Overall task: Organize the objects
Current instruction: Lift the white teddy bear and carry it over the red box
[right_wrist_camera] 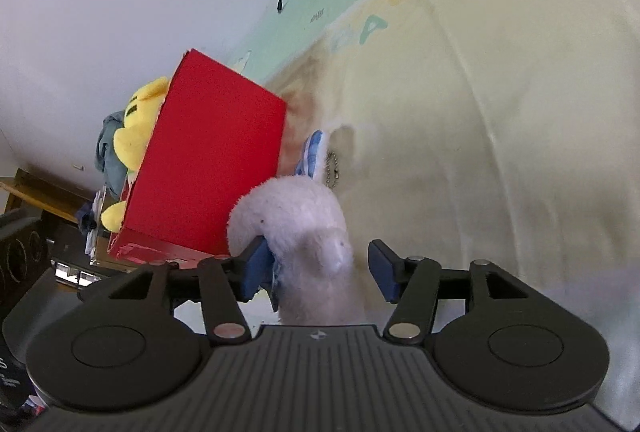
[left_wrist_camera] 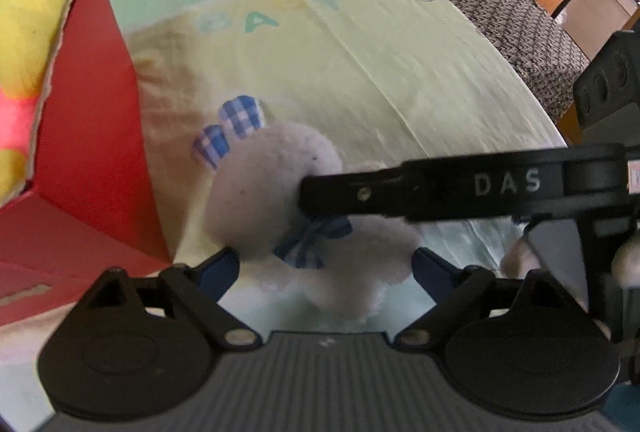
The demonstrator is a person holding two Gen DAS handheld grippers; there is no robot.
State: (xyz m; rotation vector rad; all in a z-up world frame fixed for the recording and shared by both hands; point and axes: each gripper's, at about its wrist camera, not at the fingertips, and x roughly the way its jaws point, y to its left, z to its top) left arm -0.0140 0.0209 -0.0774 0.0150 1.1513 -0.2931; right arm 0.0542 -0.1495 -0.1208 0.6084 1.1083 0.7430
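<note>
Plush rabbit (left_wrist_camera: 276, 191) on yellow sheet (left_wrist_camera: 400, 79), beside red box (left_wrist_camera: 92, 135) holding yellow bear (left_wrist_camera: 28, 31); my left tool (left_wrist_camera: 326, 268) wide around it, my right tool (right_wrist_camera: 320, 268) spread, gripping nothing.

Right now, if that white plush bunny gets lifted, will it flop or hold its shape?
Probably flop: the white plush bunny looks soft and fuzzy, likely light and unbreakable. Its fabric ears should droop. The left gripper straddles it, jaws open.
</note>
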